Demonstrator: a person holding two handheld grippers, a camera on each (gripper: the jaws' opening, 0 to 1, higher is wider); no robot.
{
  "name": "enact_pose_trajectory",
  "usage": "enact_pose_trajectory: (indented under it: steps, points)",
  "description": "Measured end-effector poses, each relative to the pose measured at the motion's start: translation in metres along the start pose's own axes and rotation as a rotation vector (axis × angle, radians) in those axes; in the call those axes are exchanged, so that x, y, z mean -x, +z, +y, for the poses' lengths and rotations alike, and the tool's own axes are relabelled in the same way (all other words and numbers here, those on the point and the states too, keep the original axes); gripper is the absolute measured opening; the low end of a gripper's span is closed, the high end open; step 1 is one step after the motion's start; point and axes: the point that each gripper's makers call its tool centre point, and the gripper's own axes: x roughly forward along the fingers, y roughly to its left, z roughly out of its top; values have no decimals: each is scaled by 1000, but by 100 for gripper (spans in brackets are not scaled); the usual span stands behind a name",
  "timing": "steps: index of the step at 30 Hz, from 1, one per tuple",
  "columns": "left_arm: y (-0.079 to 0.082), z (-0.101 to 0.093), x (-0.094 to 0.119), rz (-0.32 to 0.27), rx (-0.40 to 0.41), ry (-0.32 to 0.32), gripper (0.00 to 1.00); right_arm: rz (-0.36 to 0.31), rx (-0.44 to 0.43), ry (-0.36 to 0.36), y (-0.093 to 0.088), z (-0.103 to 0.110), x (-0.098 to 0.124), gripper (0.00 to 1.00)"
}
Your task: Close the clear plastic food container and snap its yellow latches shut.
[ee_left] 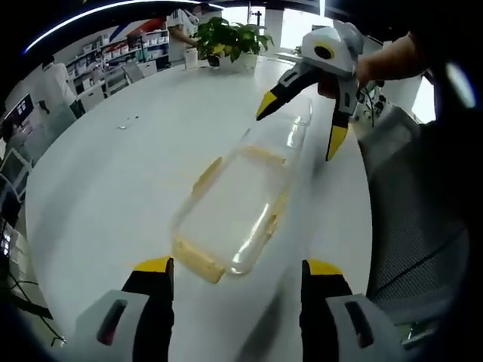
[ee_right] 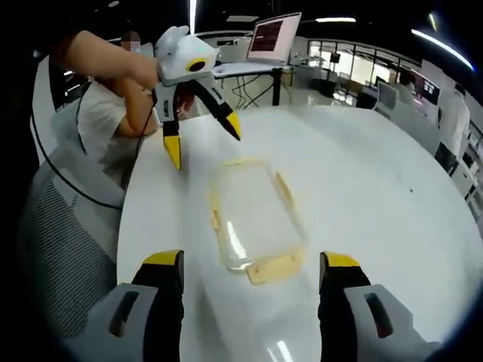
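A clear plastic food container [ee_left: 240,202] lies on the white table [ee_left: 106,196], blurred by motion. Its yellow latches [ee_left: 198,260] flare outward along the rim. I cannot tell whether the lid is seated. My left gripper [ee_left: 239,268] is open just short of the container's near end, holding nothing. My right gripper [ee_left: 300,124] hovers open over the far end, hand-held. In the right gripper view the same container [ee_right: 253,211] lies between my open right gripper [ee_right: 252,260] and the open left gripper [ee_right: 202,138], with a yellow latch [ee_right: 275,268] near my own jaws.
A potted plant [ee_left: 226,38] stands at the table's far edge, and a small item [ee_left: 127,124] lies on the left part. A grey mesh chair [ee_left: 423,219] is by the table's edge. A laptop [ee_right: 275,34] sits on a desk beyond; a person in white [ee_right: 109,109] is close.
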Motion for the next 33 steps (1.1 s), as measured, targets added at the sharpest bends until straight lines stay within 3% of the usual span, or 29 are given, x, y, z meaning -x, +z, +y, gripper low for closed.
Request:
enact_pose_trajectory:
  steps: [33]
  points:
    - [-9,21,-20,126,-149,-76,59,167,90,64,-17,-11,-22,62]
